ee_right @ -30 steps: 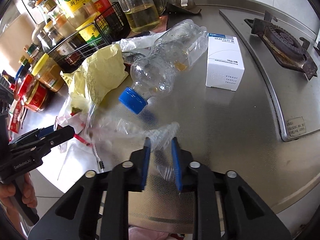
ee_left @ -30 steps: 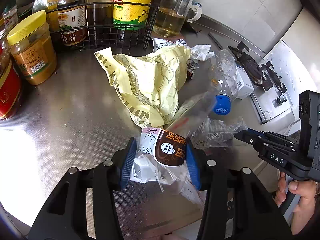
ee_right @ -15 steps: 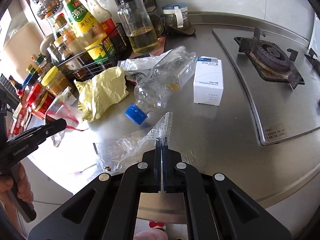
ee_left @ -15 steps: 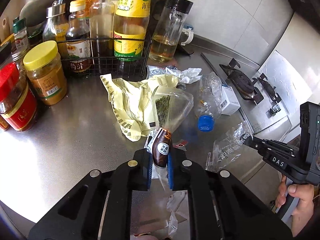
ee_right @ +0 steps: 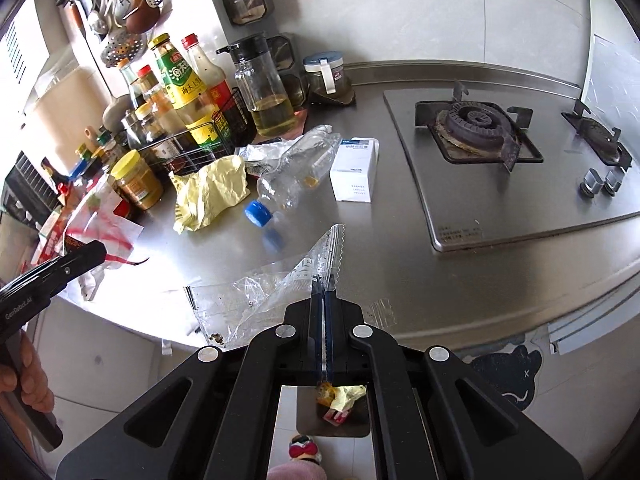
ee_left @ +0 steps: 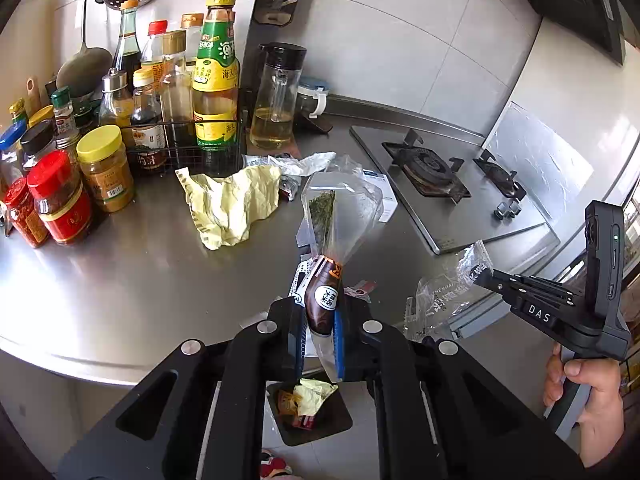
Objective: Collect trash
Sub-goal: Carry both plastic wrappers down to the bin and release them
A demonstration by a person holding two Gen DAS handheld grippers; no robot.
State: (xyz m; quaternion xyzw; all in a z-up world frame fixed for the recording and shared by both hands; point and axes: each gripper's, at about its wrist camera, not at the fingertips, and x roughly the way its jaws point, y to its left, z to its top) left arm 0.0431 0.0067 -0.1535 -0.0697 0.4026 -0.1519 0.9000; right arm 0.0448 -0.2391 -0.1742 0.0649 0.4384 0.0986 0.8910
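Both grippers have risen off the steel counter (ee_left: 120, 280) since a second ago — the left gripper (ee_left: 320, 320) pinching a brown-labelled clear snack bag (ee_left: 324, 300), the right gripper (ee_right: 323, 300) pressed together on a crinkled clear plastic wrapper (ee_right: 280, 284). Each piece hangs clear of the counter, and the open black bin (ee_left: 336, 416) lies directly below both grippers — the drop looks equally short for either hand.

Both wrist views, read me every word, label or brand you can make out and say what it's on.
"DAS": right gripper.
"GenRobot.AI": left gripper.
"海天": green-yellow label of the tall bottle.
"HENHAI", partly cut off: clear wrapper in the right jaws.
White box, jar labels, brown-labelled packet: print too small or blurred to read.
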